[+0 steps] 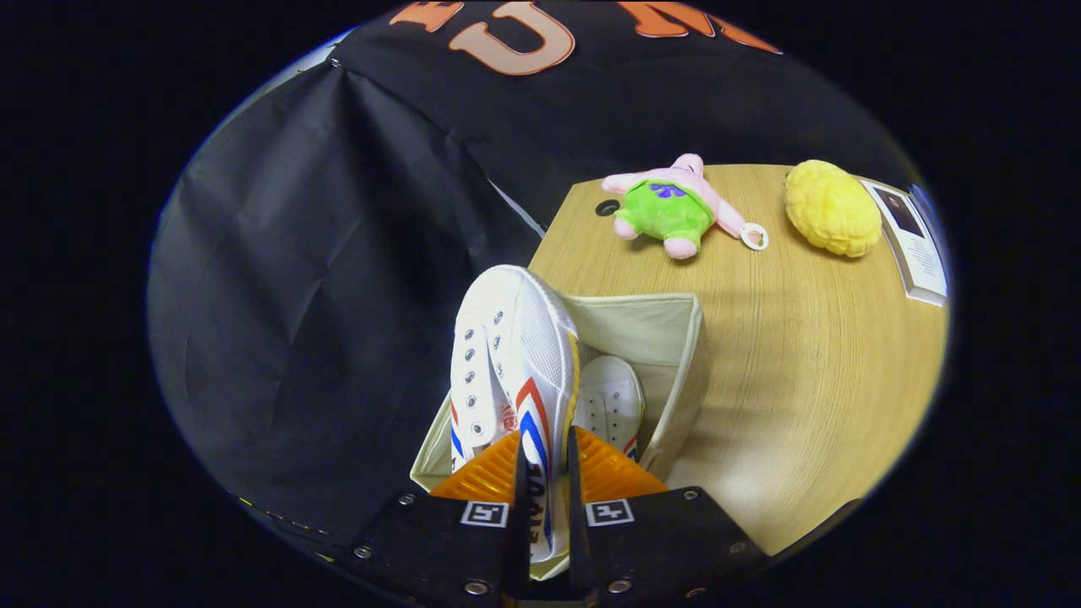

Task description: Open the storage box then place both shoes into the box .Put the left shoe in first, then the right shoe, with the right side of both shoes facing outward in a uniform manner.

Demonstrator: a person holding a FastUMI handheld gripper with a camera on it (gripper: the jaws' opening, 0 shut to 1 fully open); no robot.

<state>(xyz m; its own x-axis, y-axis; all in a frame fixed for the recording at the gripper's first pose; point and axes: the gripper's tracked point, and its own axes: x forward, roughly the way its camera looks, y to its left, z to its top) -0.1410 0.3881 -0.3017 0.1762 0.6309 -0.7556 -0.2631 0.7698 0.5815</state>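
My gripper [545, 473] is shut on a white canvas shoe [515, 346] with red and blue side stripes; both fingers press on its side wall near the heel. The shoe hangs toe-forward over the left part of the open cream fabric storage box [676, 338], which stands on the wooden table [811, 371]. A second white shoe [610, 404] lies inside the box, to the right of the held one, partly hidden by it and by my fingers.
Beyond the box lie a pink and green plush toy [671, 205] and a yellow bumpy plush [832, 208]. A white card [912, 241] rests at the table's far right. The table's left edge runs just beside the box, with black cloth below.
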